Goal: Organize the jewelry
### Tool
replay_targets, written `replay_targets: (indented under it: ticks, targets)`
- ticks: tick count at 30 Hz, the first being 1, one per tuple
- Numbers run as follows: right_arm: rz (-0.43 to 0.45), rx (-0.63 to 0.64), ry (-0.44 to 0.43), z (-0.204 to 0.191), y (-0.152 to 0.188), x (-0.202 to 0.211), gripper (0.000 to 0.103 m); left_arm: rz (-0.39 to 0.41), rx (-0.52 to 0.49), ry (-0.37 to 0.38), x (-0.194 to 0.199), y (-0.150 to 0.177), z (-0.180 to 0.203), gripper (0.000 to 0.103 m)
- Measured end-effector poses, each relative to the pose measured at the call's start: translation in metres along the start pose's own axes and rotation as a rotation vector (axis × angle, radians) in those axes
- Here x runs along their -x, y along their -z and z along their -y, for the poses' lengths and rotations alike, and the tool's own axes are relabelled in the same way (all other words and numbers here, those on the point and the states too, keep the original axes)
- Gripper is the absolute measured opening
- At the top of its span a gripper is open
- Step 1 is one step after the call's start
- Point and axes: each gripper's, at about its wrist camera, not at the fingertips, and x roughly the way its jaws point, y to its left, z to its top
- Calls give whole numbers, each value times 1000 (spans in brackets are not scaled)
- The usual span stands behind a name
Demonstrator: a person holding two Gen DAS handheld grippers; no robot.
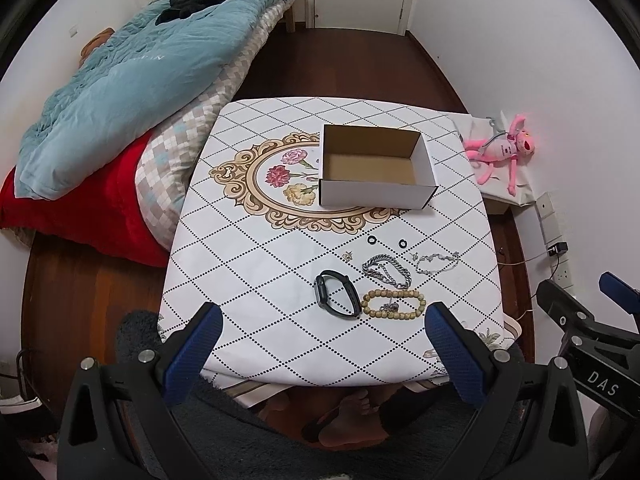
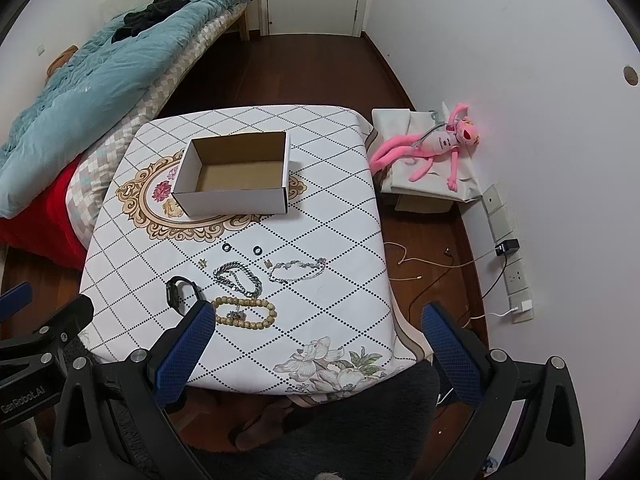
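A black watch (image 1: 335,294), a bead bracelet (image 1: 392,304), two silver chains and two small black rings (image 1: 373,240) lie together on the tablecloth (image 1: 256,280), near the empty cardboard box (image 1: 374,166). Both the left gripper (image 1: 324,344) and the right gripper (image 2: 316,344) hover above the table's near edge, fingers spread wide and holding nothing.

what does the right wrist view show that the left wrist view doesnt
Only the right wrist view shows the round hole in the wall, the white plug in the low socket, and the printed flowers at the cloth's near corner in full.

Only the left wrist view shows the watch unblocked; in the right view a gripper finger covers part of it.

Both show the empty cardboard box, bead bracelet, chain bracelet, two black rings and pink plush.
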Motion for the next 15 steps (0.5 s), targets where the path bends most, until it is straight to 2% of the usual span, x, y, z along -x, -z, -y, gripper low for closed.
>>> replay_targets:
  ticks: [15]
  targets:
    - [13,-8,4,3,-4,7,103,2,6,12,-1,0,3,103]
